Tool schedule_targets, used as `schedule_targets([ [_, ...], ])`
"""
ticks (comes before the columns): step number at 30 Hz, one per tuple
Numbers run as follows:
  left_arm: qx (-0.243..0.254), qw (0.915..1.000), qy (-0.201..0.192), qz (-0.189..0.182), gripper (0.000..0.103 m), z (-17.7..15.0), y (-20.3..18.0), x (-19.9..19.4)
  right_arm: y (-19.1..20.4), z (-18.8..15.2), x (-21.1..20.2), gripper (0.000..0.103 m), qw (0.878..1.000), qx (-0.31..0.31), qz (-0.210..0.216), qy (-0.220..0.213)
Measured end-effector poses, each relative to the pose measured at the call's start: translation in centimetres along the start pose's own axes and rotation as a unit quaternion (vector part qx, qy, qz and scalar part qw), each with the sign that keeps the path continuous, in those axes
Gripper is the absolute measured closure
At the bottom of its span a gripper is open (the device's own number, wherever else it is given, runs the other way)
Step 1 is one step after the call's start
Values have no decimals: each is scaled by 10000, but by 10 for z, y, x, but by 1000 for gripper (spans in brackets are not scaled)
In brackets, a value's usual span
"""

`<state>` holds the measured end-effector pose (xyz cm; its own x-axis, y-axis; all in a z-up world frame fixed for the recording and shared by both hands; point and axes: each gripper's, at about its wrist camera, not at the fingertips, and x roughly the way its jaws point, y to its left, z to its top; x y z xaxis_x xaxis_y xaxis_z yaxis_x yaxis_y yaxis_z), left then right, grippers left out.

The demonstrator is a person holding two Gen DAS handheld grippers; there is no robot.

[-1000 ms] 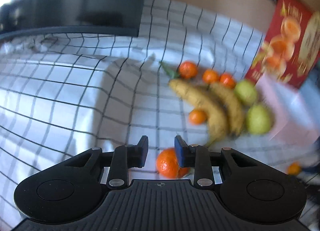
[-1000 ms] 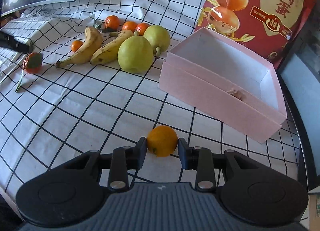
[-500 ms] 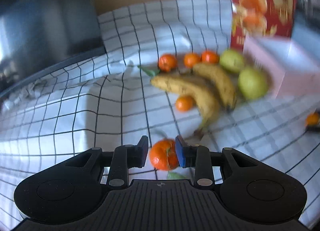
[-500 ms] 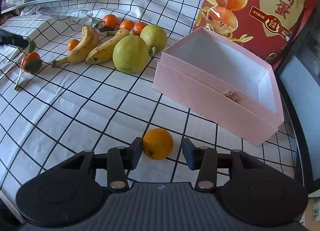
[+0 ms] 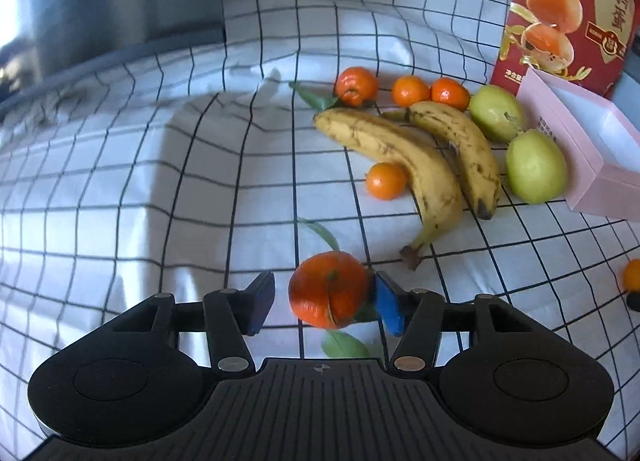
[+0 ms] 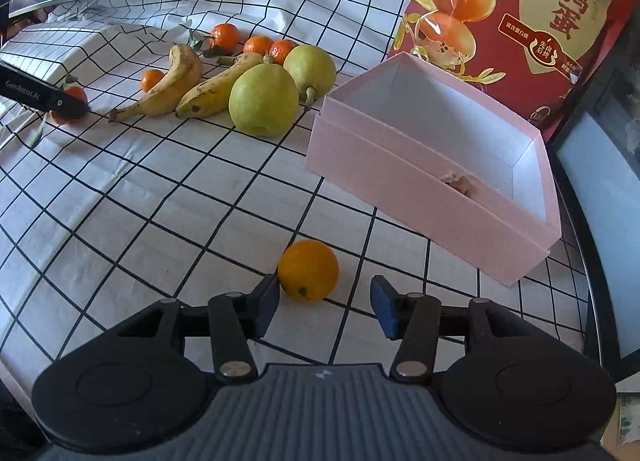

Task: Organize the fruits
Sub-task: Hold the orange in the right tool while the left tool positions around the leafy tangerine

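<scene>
At the bottom centre of the left wrist view, the left claw (image 5: 325,303) is standing apart around a leafy tangerine (image 5: 329,295); its right blue pad is touching the fruit while the left pad is sitting just clear. In the right wrist view, the right claw (image 6: 324,306) is spread wide, with an orange (image 6: 308,270) lying on the checked cloth (image 6: 160,197) against its left pad and well clear of the right one. Right of centre, an open pink box (image 6: 424,177) is sitting empty apart from a small scrap inside. Behind it, at upper right, a red bag (image 6: 532,17) is showing large characters "鹌鹑蛋" and "无抗". At upper left, two bananas (image 6: 188,85), two green pears (image 6: 276,89) and small tangerines (image 6: 256,43) are clustering. The other tool's black arm (image 6: 40,95) is reading "GenRobot.AI".
</scene>
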<state>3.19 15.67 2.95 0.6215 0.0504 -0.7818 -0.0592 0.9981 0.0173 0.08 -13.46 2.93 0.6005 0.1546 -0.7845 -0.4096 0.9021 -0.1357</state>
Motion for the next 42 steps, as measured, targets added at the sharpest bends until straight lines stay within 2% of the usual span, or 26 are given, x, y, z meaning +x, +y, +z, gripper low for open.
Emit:
schedule_targets([
  [7,-308,9994,76,-156,46,0,3,3,-2,-3,-1,52,10000,35,33,10],
  [8,-317,9993,79,-178,51,0,2,3,-2,-3,-1,52,10000,45,51,8],
  [11,-261,9995,40,-169,51,-1,-1,-1,0,-3,-2,52,9999,57,114,-2],
  [14,-230,9991,28,-343,53,0,-5,-8,2,-3,-2,52,9999,65,152,-15],
  [17,-76,9983,-40,-581,59,1,-17,-20,2,-1,-1,53,9997,138,220,-34],
  [18,2,9975,-39,-710,68,2,-23,-23,2,-1,0,53,9996,170,235,-56],
  [19,76,9964,-59,-847,71,2,-30,-27,2,0,0,53,9995,199,234,-74],
  [20,173,9952,-99,-961,81,2,-37,-31,1,1,2,53,9994,239,222,-95],
  [21,292,9936,-119,-1080,82,2,-44,-34,0,2,3,58,9993,286,216,-106],
  [23,522,9918,-96,-1160,82,2,-56,-34,-2,5,7,71,9990,339,280,-38],
  [26,779,9914,-23,-1049,82,-3,-66,-28,-4,6,5,71,9987,365,343,-59],
  [31,1026,9914,-124,-808,81,1,-71,-29,-8,1,-5,71,9989,319,315,-138],
  [33,1134,9906,-256,-720,75,3,-71,-34,-9,-1,-5,71,9990,337,287,-102],
  [36,860,9931,-433,-669,74,9,-57,-45,-10,-4,-5,71,9991,342,247,-85],
  [39,98,9958,-671,-621,75,16,-28,-53,-10,-6,-5,71,9991,354,232,-62],
  [42,-543,9924,-886,-653,74,20,-1,-61,-10,-7,-5,71,9991,351,210,-54],
])
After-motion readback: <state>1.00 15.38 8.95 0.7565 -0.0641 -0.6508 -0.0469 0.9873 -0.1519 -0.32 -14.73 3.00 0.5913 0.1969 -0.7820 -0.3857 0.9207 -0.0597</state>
